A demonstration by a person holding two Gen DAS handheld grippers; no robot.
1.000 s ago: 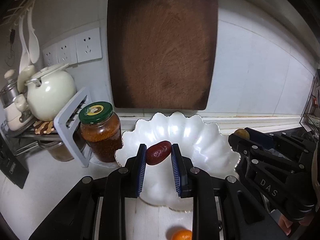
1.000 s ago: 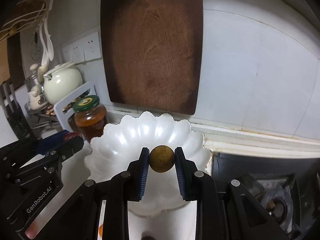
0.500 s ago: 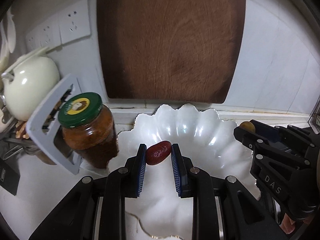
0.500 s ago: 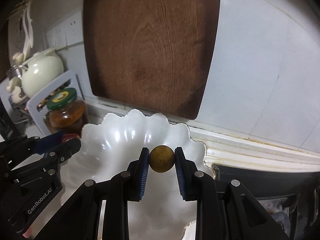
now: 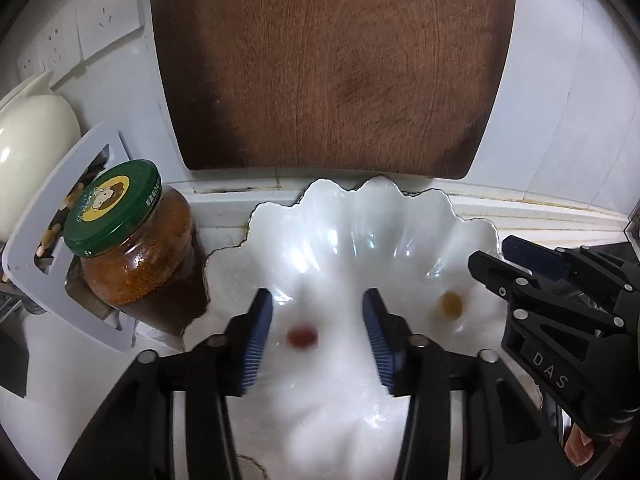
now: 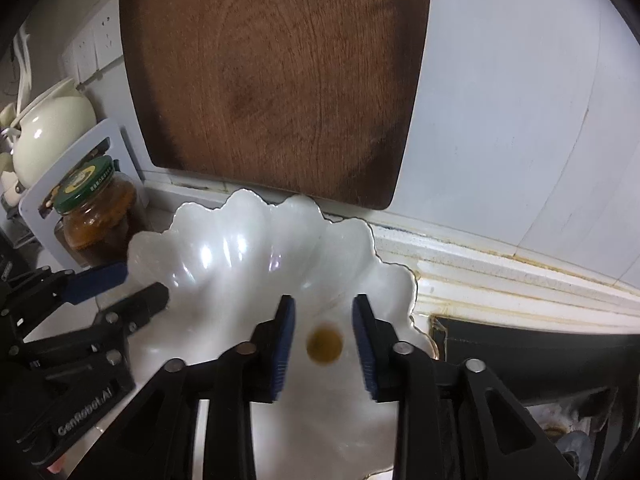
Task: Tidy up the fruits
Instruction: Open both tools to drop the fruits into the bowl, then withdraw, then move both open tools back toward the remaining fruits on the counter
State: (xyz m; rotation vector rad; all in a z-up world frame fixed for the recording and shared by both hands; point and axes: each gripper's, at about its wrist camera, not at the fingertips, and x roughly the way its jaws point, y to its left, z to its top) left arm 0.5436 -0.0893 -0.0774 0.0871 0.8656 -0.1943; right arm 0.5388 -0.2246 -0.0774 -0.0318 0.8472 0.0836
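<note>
Both fruits lie in our white scalloped dish (image 5: 460, 216), the red one (image 5: 301, 336) below our wide-open, empty left gripper (image 5: 318, 338) and the yellow-brown one (image 6: 324, 345) below our likewise spread, empty right gripper (image 6: 323, 350), so we judge the release step is in hand and lifting clear comes next.

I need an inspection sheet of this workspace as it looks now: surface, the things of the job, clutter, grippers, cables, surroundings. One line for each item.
Surface: white counter along a white tiled wall.
Job's things: white scalloped plate on the counter; red fruit and yellow-brown fruit are over its white inside, both blurred, so I cannot tell whether they already rest on it.
Clutter: jar with green lid left of the plate; grey rack behind the jar; cream teapot.
Grippers: left gripper jaws apart, red fruit free between them; right gripper jaws apart, yellow-brown fruit free between them.
Cables: nothing seen.
Surroundings: brown cutting board leaning on the wall; wall sockets.
</note>
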